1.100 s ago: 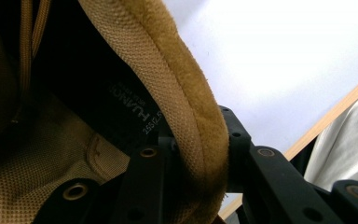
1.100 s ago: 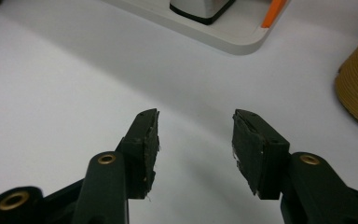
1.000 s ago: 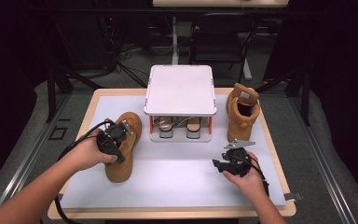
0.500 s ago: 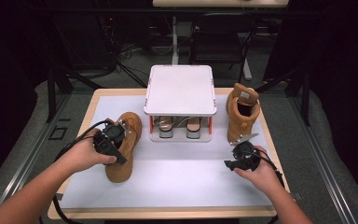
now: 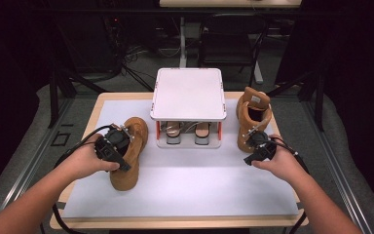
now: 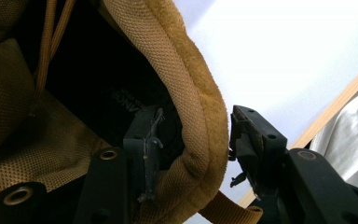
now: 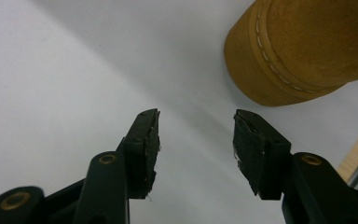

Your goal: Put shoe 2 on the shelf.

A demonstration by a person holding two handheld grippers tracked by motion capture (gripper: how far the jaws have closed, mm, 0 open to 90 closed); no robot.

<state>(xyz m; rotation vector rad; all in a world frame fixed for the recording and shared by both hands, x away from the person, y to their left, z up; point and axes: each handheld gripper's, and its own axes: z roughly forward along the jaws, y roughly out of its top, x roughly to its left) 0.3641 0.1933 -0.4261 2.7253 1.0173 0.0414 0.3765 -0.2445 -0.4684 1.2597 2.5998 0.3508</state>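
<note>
A tan boot (image 5: pixel 126 165) lies on its side on the white mat, left of centre. My left gripper (image 5: pixel 117 145) rests on its top end. In the left gripper view the jaws straddle the padded collar (image 6: pixel 205 116), one jaw inside the boot and one outside. My left gripper (image 6: pixel 198 114) has just been opening, and its pads stand slightly off the collar. A second tan boot (image 5: pixel 253 114) stands upright at the right. My right gripper (image 5: pixel 256 146) hovers just in front of it, open and empty (image 7: pixel 196 116), with the boot's toe (image 7: pixel 303 51) ahead to the right.
A white-topped low rack (image 5: pixel 188 92) stands at the back centre with a pair of shoes (image 5: pixel 187 132) under it. The white mat (image 5: pixel 199 190) covers the wooden table (image 5: pixel 175 223). Black cables trail from both grippers. Dark chairs and stands sit beyond the table.
My right hand has moved away from me and to the right, up to the front of the upright boot. My left hand has stayed on the lying boot.
</note>
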